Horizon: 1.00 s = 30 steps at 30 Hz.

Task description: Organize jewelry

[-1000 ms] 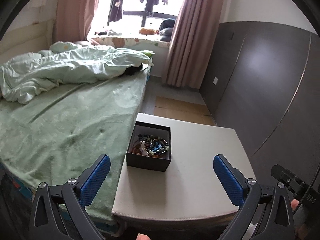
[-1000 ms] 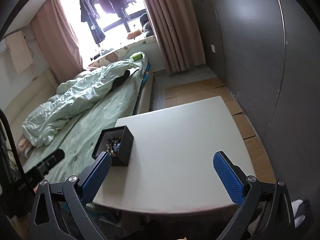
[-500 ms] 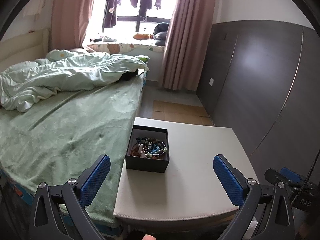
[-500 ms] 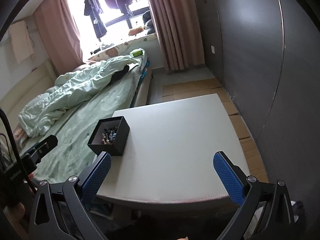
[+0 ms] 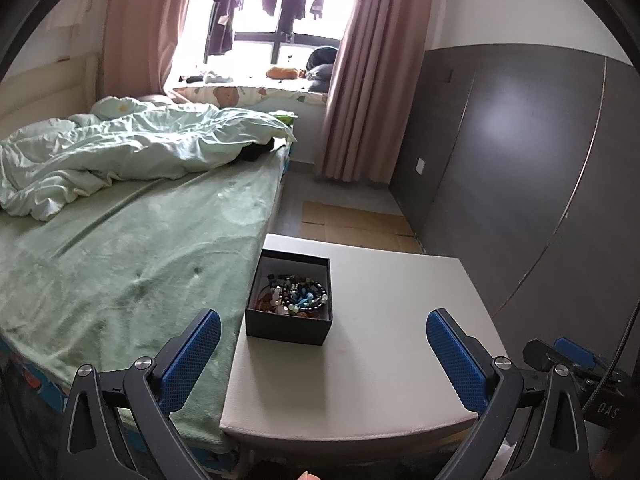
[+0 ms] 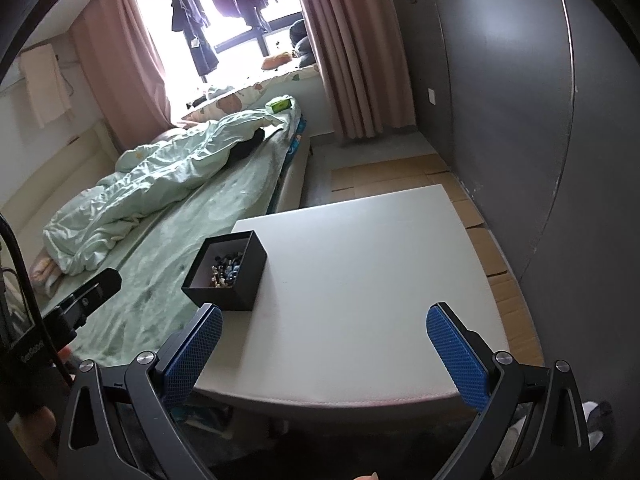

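Nearest, the left gripper point(image 5: 320, 344) and right gripper point(image 6: 324, 340) both hang spread wide and empty over the near edge of the bench point(image 5: 384, 360). Farther on, at the bench's left edge by the bed point(image 5: 120, 272), sits the box point(image 5: 289, 326) with the beads point(image 5: 298, 294) heaped inside: probably light, slippery, tangled strands, best pinched one loop at a time from above.
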Each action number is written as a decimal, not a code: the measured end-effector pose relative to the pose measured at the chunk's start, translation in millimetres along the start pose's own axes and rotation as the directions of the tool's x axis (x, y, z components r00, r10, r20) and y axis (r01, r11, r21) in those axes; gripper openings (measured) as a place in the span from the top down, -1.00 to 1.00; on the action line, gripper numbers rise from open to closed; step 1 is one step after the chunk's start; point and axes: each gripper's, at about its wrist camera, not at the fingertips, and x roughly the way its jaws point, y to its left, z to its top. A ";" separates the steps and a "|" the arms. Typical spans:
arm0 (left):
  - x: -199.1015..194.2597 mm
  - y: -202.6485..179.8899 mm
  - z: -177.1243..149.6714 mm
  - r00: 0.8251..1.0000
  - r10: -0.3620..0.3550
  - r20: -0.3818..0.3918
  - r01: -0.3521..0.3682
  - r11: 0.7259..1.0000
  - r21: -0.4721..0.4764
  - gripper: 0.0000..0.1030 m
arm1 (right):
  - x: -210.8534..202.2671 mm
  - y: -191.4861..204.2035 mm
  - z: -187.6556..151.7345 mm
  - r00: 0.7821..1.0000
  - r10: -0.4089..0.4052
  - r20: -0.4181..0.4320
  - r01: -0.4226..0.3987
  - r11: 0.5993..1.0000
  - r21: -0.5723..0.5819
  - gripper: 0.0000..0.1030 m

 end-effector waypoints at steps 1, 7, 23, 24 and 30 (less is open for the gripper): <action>0.3 -0.2 -0.1 1.000 0.002 0.001 -0.002 1.000 0.001 -0.99 | -0.8 0.1 -0.1 1.000 0.000 0.002 0.000 1.000 -0.001 -0.99; -2.0 -0.3 1.1 1.000 0.010 0.010 -0.010 1.000 0.001 -0.99 | -1.2 2.5 -0.3 1.000 0.005 0.003 -0.005 1.000 -0.009 -0.99; -3.0 -2.7 1.2 1.000 0.009 0.018 -0.009 1.000 0.014 -0.99 | 0.7 5.1 0.2 1.000 0.005 -0.007 -0.005 1.000 -0.002 -0.99; -3.0 -2.4 1.3 1.000 0.008 0.017 -0.009 1.000 0.015 -0.99 | 0.6 5.5 0.1 1.000 0.005 -0.007 -0.005 1.000 0.000 -0.99; -3.0 -2.4 1.5 1.000 0.009 0.019 -0.009 1.000 0.015 -0.99 | 1.3 4.9 1.4 1.000 0.004 -0.006 -0.004 1.000 0.009 -0.99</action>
